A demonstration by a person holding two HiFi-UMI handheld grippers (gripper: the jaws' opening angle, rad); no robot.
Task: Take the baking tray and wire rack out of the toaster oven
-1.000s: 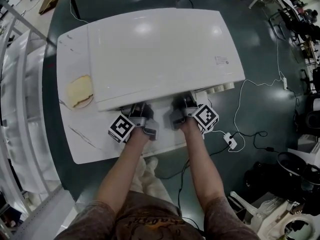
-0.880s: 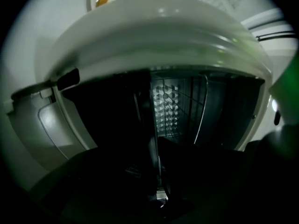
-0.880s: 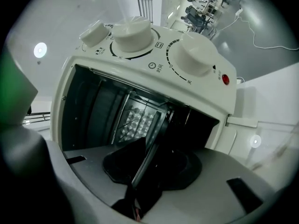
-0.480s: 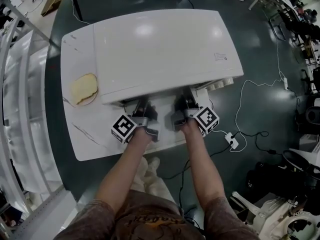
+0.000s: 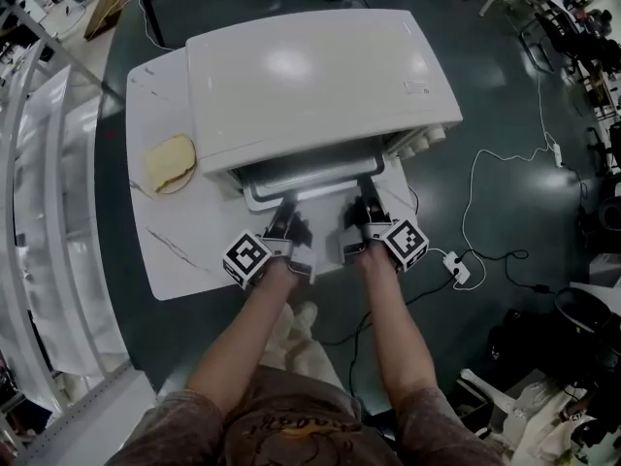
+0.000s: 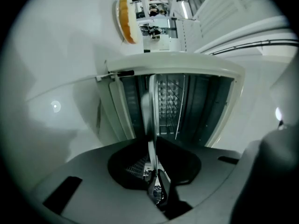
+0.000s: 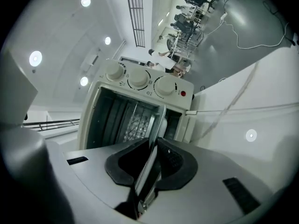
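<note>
Right tool's (image 7: pixel 156 147) view alone shows oven's (image 7: pixel 188 105) red dot (image 7: pixel 182 94).

Floor (image 5: pixel 505 76) is dark grey-green and glossy, with some glare. A white table (image 5: pixel 179 255) with faint marble veining stands mid-room. A white cable (image 5: pixel 505 163) loops over the floor right of it and ends near a small white plug block (image 5: pixel 453 272). White metal railing (image 5: pixel 44 192) runs down the left edge. Chairs and gear (image 5: pixel 572 27) clutter the top right. Round ceiling lights (image 7: pixel 85 2) and a long slatted strip (image 7: pixel 134 13) overhead.
</note>
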